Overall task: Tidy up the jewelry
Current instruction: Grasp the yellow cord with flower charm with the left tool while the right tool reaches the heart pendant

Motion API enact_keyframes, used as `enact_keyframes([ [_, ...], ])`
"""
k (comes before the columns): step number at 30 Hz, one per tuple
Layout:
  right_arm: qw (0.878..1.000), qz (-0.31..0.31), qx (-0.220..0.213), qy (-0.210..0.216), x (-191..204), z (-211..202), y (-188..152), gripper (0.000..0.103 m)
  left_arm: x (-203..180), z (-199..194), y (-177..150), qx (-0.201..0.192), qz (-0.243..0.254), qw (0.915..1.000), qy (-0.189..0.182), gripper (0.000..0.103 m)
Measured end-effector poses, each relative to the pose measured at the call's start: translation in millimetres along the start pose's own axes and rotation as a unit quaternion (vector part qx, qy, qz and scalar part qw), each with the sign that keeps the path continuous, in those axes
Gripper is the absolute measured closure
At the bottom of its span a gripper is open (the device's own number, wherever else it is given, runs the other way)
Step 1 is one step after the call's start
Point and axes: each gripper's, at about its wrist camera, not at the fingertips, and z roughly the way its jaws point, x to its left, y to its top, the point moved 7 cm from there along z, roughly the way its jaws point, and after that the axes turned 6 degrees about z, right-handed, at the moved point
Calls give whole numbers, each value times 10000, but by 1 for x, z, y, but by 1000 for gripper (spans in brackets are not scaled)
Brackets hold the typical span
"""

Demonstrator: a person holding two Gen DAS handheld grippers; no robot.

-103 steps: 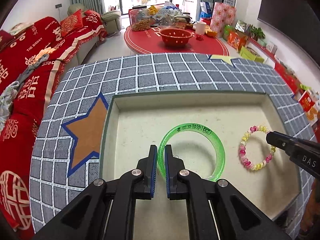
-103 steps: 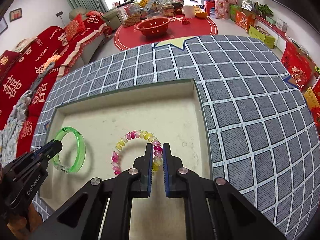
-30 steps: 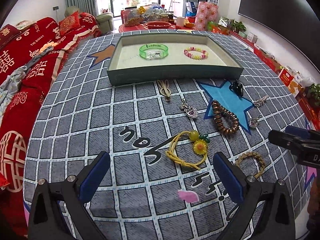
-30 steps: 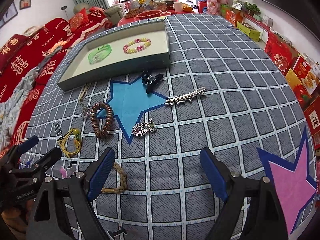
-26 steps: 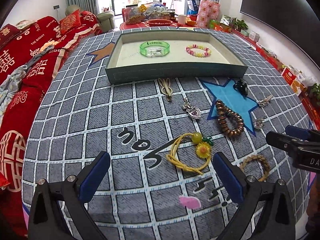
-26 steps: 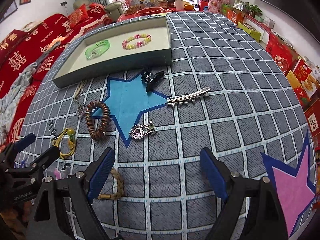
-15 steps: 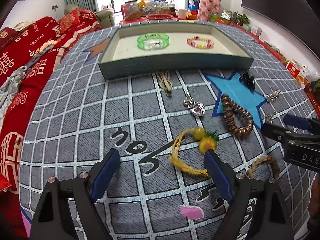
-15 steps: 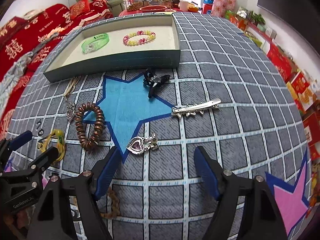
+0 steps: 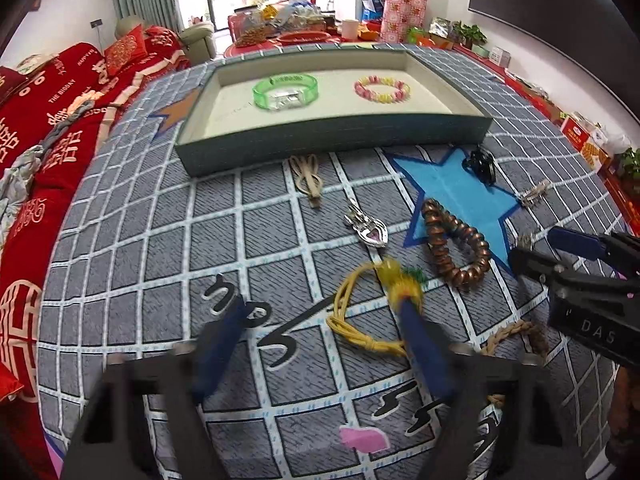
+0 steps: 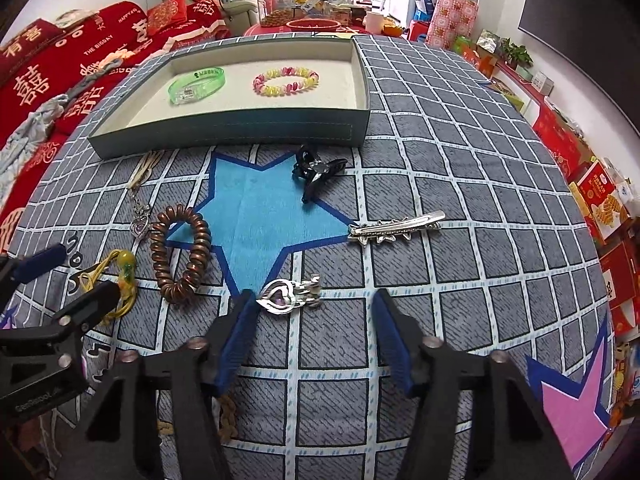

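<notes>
As both jaws have just been narrowing with nothing yet gripped, the left tool (image 9: 320,316) straddles the yellow cord bracelet (image 9: 370,312) while the right tool (image 10: 314,316) half-brackets a silver heart pendant (image 10: 286,294) on the bench (image 10: 460,184). The off-centre pendant may skid aside. Only the right view shows the silver hair clip (image 10: 396,227) clearly; the tray (image 9: 336,140) already holds two bracelets.

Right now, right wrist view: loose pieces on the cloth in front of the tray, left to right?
yellow cord bracelet → copper coil hair tie → heart pendant → black claw clip → silver hair clip
</notes>
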Motion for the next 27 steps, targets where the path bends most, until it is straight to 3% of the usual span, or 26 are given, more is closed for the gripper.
enact_keyframes([
  [2, 10000, 2, -15, 9, 0, -2, 0, 54, -1, -1, 0, -29, -12, 10000, -23, 29],
  [4, 10000, 9, -28, 15, -1, -3, 0, 66, -4, -2, 1, -70, 40, 9999, -74, 39],
  [6, 10000, 17, -42, 30, -1, -4, 0, 78, -8, -5, 1, -130, 157, 9997, -142, 75],
  [7, 10000, 27, -54, 31, -2, -5, 0, 86, -10, -5, 1, -130, 208, 9996, -165, 85],
  [8, 10000, 45, -63, 28, -3, -5, 0, 88, -12, -5, 1, -134, 235, 9995, -176, 88],
  [9, 9999, 71, -73, 30, -4, -5, 0, 101, -12, -6, 0, -151, 214, 9994, -225, 88],
  [12, 9997, 164, -90, 127, -7, -8, -2, 101, -10, -13, 0, -243, -11, 9981, -563, 88],
  [17, 9986, 328, -239, 337, -15, -21, 2, 101, -4, -30, 3, -432, -172, 9960, -765, 88],
  [27, 9968, 454, -277, 603, -21, -31, 9, 101, 6, -40, 5, -546, -214, 9958, -704, 88],
])
